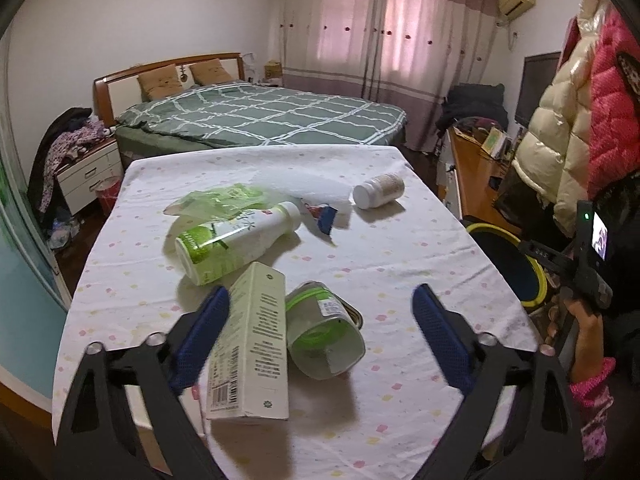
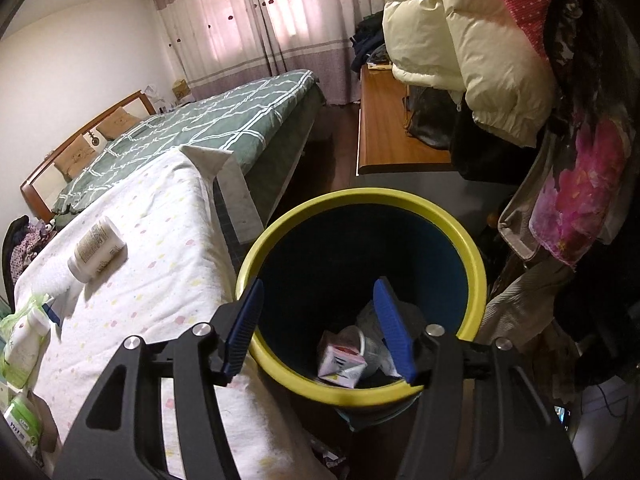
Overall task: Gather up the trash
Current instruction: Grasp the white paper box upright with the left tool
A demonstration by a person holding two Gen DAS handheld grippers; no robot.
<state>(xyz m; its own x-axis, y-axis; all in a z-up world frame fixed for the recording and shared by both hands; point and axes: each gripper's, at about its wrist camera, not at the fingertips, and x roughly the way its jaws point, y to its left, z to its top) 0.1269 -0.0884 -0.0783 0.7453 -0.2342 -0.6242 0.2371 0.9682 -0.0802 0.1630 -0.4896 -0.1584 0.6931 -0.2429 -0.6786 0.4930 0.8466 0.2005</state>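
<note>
Bin (image 2: 472, 264) beside counter (image 1: 400, 248) already holds small carton (image 2: 340, 362) and wrappers. Right hand-held gripper (image 2: 320, 330) over bin, jaws apart, empty. Left hand-held gripper (image 1: 320, 336) wide, straddling tall box (image 1: 252, 344) and green-lidded tub (image 1: 324, 332), gripping nothing. Milk bottle (image 1: 236, 240), pill jar (image 1: 378, 191), green bag (image 1: 216, 202) left on counter.

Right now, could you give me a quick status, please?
Left gripper open around carton. Right gripper open, empty, over bin. Cup crowds carton.
</note>
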